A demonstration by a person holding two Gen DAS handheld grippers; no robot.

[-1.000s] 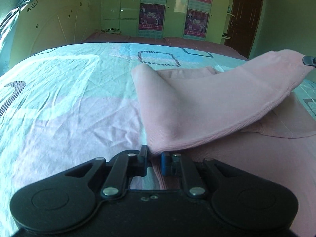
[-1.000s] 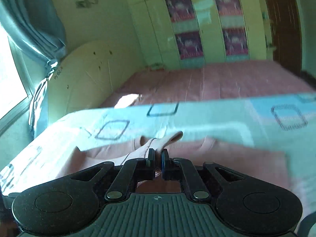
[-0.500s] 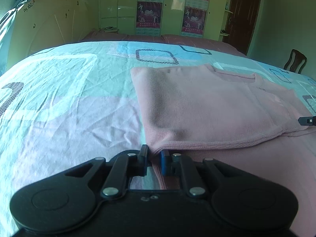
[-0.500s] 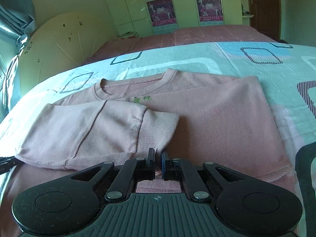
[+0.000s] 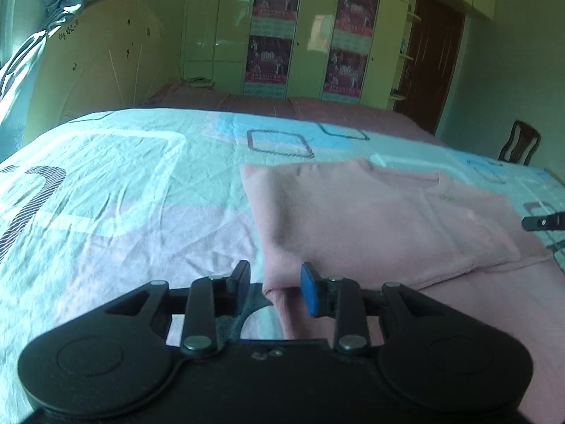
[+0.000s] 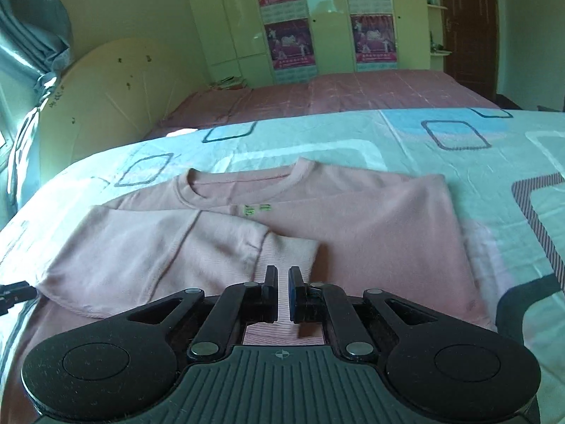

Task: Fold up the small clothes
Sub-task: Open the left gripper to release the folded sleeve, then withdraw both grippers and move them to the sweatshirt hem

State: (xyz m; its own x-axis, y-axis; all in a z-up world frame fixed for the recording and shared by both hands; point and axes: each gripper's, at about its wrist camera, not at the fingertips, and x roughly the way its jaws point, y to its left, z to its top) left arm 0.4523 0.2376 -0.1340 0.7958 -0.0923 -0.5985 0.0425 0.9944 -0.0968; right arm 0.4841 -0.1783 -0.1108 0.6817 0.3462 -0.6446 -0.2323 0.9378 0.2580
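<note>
A pink sweatshirt lies flat on the patterned bedsheet, neckline away from me in the right wrist view. Its left side and sleeve are folded across the body. My left gripper sits at the near corner of that fold. Its jaws are opening, with the cloth edge loose between them and the pads off it. My right gripper is shut on the ribbed sleeve cuff, which rests on the sweatshirt's body. Each gripper's tip also shows at the edge of the other's view.
The sheet spreads wide on both sides of the garment. A mauve cover lies at the far end of the bed, with a rounded headboard to the left. Wardrobe doors with posters line the back wall. A wooden chair stands far right.
The right gripper carried the raised sleeve down and across until it lay flat on the body. The left gripper's jaws have parted from the fold corner, and it has drawn back a little.
</note>
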